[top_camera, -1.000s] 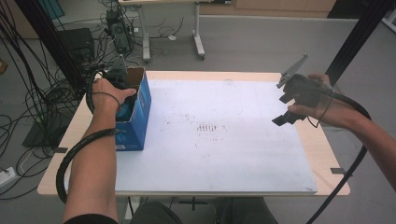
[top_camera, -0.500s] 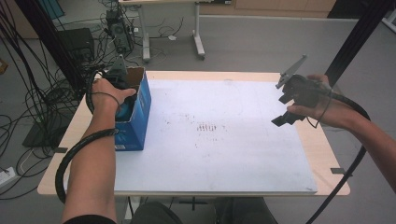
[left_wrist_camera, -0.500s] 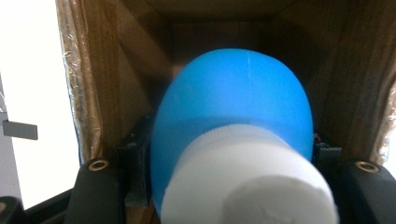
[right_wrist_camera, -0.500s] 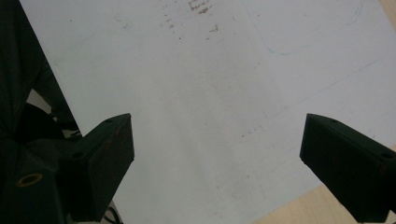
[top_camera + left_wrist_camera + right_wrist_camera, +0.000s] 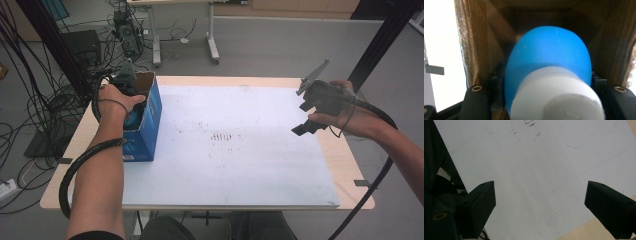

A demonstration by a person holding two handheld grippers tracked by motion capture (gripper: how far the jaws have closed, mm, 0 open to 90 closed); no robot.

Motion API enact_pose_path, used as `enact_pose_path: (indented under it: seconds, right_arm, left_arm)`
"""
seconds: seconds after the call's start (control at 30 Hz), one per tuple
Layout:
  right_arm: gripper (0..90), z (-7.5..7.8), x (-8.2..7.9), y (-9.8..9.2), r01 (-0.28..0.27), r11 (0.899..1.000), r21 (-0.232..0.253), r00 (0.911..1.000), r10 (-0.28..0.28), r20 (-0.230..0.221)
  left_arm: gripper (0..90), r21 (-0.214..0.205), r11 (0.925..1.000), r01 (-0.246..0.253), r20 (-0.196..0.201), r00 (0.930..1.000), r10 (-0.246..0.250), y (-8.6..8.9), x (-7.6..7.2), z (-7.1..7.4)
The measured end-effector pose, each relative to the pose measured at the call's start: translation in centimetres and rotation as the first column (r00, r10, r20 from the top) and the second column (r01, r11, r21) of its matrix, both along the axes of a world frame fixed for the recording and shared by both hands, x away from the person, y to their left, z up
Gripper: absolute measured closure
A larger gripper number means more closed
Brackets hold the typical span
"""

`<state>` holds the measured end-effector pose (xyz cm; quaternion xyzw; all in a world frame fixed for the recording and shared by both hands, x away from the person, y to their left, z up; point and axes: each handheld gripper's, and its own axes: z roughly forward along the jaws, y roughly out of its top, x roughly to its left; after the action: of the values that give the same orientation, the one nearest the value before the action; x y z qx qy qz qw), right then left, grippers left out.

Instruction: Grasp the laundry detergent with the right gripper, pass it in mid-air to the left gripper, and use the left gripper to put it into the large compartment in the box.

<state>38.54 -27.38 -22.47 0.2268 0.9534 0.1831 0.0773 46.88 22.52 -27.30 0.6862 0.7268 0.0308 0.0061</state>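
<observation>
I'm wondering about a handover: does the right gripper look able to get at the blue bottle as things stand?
Probably not yet. The blue bottle sits down inside the open box, clamped by the left gripper, whose hand fills the opening. The right gripper hovers open across the table, with bare board between.

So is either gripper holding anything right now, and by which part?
The left gripper is shut on the blue bottle inside the blue box, gripping its body just below the white cap. The right gripper is open and holds nothing.
</observation>
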Motion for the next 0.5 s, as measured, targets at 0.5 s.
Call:
enact_pose_path:
  seconds: [0.5]
  right_arm:
    - [9.9, -0.25, 0.06, 0.17, -0.009, 1.000, 0.004, 1.0000, 0.009, -0.003]
  left_arm:
    - [36.0, -0.003, 1.0000, 0.005, 0.006, 1.0000, -0.005, 0.07, -0.16, 0.06]
